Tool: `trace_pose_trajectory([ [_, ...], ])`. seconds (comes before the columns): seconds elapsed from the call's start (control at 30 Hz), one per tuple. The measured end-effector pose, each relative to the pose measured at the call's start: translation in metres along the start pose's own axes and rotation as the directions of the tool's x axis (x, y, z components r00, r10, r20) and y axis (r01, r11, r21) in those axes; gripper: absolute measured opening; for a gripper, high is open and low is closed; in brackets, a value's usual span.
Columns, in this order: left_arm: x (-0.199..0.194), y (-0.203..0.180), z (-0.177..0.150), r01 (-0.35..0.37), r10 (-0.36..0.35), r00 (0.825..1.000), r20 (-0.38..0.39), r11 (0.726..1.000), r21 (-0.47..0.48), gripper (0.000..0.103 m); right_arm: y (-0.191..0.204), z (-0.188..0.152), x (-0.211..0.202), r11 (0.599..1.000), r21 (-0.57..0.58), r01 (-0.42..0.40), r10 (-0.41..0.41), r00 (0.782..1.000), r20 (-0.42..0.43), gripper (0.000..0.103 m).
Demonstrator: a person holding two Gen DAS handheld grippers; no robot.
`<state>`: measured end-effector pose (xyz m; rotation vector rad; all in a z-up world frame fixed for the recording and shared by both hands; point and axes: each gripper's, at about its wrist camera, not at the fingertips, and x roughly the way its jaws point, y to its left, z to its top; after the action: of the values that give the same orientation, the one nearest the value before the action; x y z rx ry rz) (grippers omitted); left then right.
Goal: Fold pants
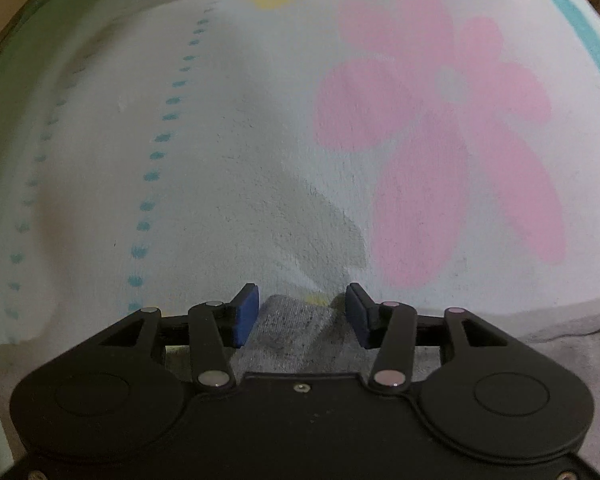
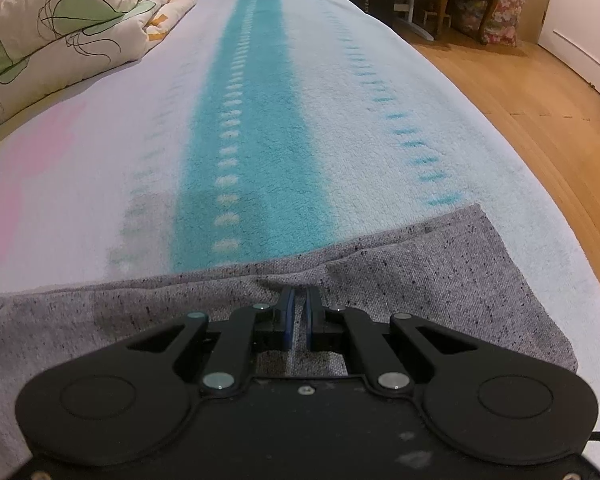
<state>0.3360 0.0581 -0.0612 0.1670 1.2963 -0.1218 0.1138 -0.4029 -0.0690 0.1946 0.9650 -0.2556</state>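
Note:
Grey speckled pants [image 2: 440, 264] lie flat on a pale blanket [image 2: 260, 140] with a teal stripe. My right gripper [image 2: 299, 300] is shut on the pants' far edge, pinching a fold of grey fabric between its blue pads. In the left wrist view my left gripper [image 1: 302, 312] is open, its blue pads [image 1: 246, 314] straddling a narrow strip of the grey pants [image 1: 292, 336] on the blanket [image 1: 220, 140]. More grey fabric shows at the lower right of that view.
A pink flower print [image 1: 440, 132] marks the blanket. Floral pillows and bedding [image 2: 60, 28] lie at the left. The bed's right edge drops to a wooden floor [image 2: 540, 100] with furniture beyond.

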Motion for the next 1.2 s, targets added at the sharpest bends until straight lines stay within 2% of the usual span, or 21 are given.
trace_pose_trajectory([
  [0.13,0.002,-0.002,0.004,-0.029,0.030,0.999,-0.038,0.999,0.027,0.057,-0.001,0.000,0.000,1.000,0.004,-0.006,0.006,1.000,-0.001,0.001],
  [0.2,0.002,0.001,0.003,-0.033,0.035,0.998,-0.055,0.999,0.041,0.054,-0.002,0.000,0.000,1.000,0.009,-0.011,0.011,1.000,-0.002,0.001],
  [0.27,0.001,0.004,0.001,-0.026,0.029,0.998,-0.063,0.999,0.039,0.040,-0.003,0.000,0.000,1.000,0.009,-0.015,0.015,1.000,-0.001,0.001],
  [0.3,0.000,0.006,-0.001,-0.030,0.032,0.998,-0.061,0.999,0.035,0.037,-0.003,0.000,0.000,1.000,0.009,-0.015,0.015,1.000,0.000,0.001],
  [0.37,-0.003,0.010,-0.006,-0.016,0.016,0.999,-0.048,1.000,0.012,0.020,-0.003,0.000,0.000,1.000,0.007,-0.015,0.015,1.000,0.002,0.001],
  [0.43,-0.010,0.013,-0.012,-0.021,0.021,1.000,-0.011,0.999,-0.033,0.014,-0.003,0.000,0.000,1.000,0.006,-0.015,0.015,1.000,0.002,0.001],
  [0.47,-0.018,0.016,-0.017,-0.027,0.030,0.999,0.033,0.996,-0.084,0.013,-0.003,0.000,0.000,1.000,0.006,-0.016,0.016,1.000,0.002,0.001],
  [0.53,-0.033,0.022,-0.026,-0.012,0.032,0.992,0.122,0.986,-0.165,0.011,-0.003,-0.001,0.000,1.000,0.003,-0.016,0.016,1.000,0.004,0.001],
  [0.6,-0.036,0.027,-0.031,-0.012,0.048,0.983,0.175,0.979,-0.202,0.011,-0.003,-0.001,0.000,1.000,0.001,-0.016,0.016,1.000,0.006,0.001],
  [0.73,-0.012,0.036,-0.032,0.001,0.053,0.985,0.162,0.949,-0.315,0.011,0.000,-0.002,-0.001,1.000,-0.007,-0.006,0.006,1.000,0.012,0.001],
  [0.8,-0.005,0.033,-0.035,-0.011,0.077,0.981,0.176,0.937,-0.348,0.012,0.000,-0.002,-0.001,1.000,-0.010,-0.003,0.003,1.000,0.012,0.001],
  [0.97,-0.012,0.012,-0.040,-0.102,0.168,0.960,0.225,0.956,-0.276,0.017,0.000,-0.003,-0.001,1.000,-0.010,0.001,-0.001,1.000,0.020,0.000],
  [1.03,-0.031,0.008,-0.048,-0.121,0.195,0.944,0.268,0.956,-0.268,0.020,0.001,-0.002,-0.003,0.999,-0.033,0.001,0.000,1.000,0.026,0.000],
  [1.07,-0.044,0.003,-0.056,-0.123,0.202,0.933,0.299,0.957,-0.265,0.023,0.000,-0.002,-0.007,0.999,-0.043,0.004,-0.003,1.000,0.030,0.003],
  [1.13,-0.066,-0.006,-0.072,-0.122,0.198,0.917,0.347,0.966,-0.229,0.026,-0.003,-0.004,-0.020,0.999,-0.048,0.014,-0.012,0.999,0.049,0.011],
  [1.2,-0.077,-0.013,-0.091,-0.099,0.155,0.923,0.352,0.980,-0.173,0.028,-0.010,-0.008,-0.036,0.999,-0.041,-0.015,0.018,0.998,0.064,0.013],
])
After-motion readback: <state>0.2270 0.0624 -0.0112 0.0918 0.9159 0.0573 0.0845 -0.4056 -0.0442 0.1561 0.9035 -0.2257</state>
